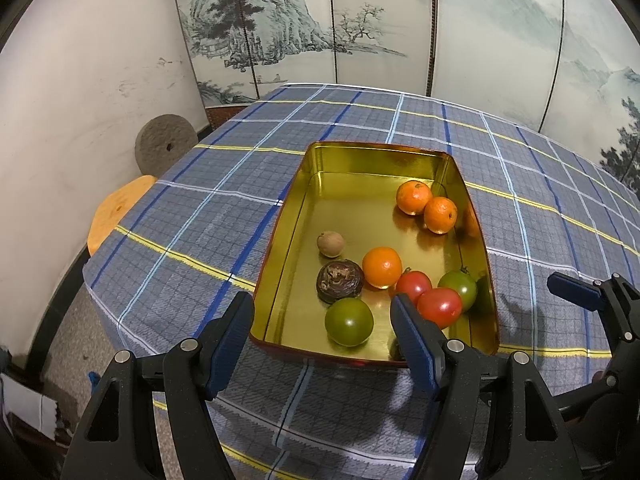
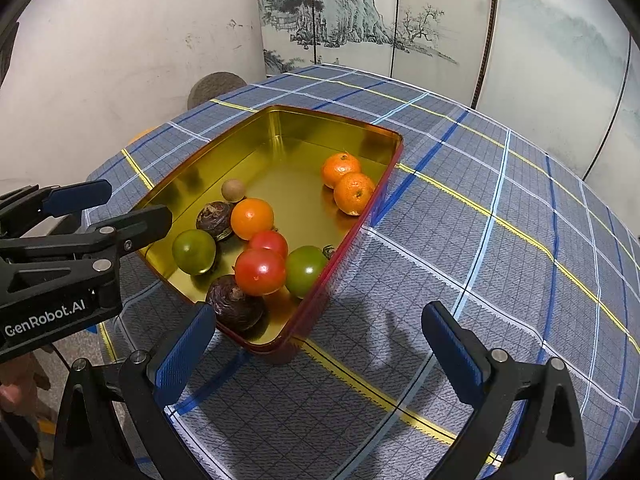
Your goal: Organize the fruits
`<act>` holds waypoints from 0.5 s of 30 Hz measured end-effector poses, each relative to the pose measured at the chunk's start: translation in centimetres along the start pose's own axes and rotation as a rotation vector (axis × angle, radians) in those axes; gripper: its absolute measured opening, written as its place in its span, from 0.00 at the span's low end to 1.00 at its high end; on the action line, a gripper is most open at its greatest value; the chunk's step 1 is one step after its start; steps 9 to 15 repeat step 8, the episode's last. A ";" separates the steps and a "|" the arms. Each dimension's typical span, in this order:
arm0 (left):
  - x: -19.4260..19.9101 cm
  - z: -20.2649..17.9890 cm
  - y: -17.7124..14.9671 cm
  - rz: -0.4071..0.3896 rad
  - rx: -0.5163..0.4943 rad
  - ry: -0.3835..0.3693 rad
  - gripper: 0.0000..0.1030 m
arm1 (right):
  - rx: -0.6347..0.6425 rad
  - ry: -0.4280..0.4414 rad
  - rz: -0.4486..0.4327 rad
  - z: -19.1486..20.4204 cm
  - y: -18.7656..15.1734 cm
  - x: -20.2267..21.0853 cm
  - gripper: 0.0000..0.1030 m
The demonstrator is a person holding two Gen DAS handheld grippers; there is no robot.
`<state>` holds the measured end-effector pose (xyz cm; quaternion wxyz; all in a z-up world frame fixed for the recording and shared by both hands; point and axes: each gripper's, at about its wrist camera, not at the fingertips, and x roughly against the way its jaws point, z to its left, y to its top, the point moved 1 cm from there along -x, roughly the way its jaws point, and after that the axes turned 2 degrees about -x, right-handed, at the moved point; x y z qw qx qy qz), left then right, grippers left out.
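Blue plaid tablecloth (image 2: 480, 208) over round table, painted folding screen (image 1: 500, 40) behind. Rectangular gold-lined tin tray with red outside (image 2: 280, 128) near table edge, holding all fruit. Two mandarins (image 2: 347, 182) touching at far right wall; smooth orange (image 1: 382, 267), two red tomatoes (image 2: 260, 270), two green tomatoes (image 1: 349, 321), dark wrinkled fruits (image 1: 340, 281), small tan nut (image 1: 330, 244) clustered near end. Left gripper (image 1: 322, 344) released, empty, over near rim. Right gripper (image 2: 320, 356) released, empty, over cloth beside tray. Risks: round fruit rolling when neighbour lifted; soft tomato squashed by hard clench; finger catching rim, shoving tray toward edge.
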<state>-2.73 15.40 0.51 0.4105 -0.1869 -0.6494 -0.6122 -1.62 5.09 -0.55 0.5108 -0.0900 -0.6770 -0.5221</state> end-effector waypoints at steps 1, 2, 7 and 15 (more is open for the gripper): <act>0.0 0.0 0.0 0.000 -0.001 -0.001 0.69 | 0.001 -0.001 0.000 0.0 -0.1 0.0 0.99; 0.0 0.0 0.0 -0.001 -0.002 -0.003 0.69 | 0.000 -0.002 0.000 0.0 0.0 0.0 0.99; 0.0 0.0 0.1 0.001 0.000 -0.002 0.69 | -0.001 -0.003 0.002 0.0 -0.1 -0.1 0.99; 0.0 0.0 0.1 0.001 -0.001 -0.004 0.69 | -0.001 -0.002 0.003 0.0 -0.1 -0.1 0.99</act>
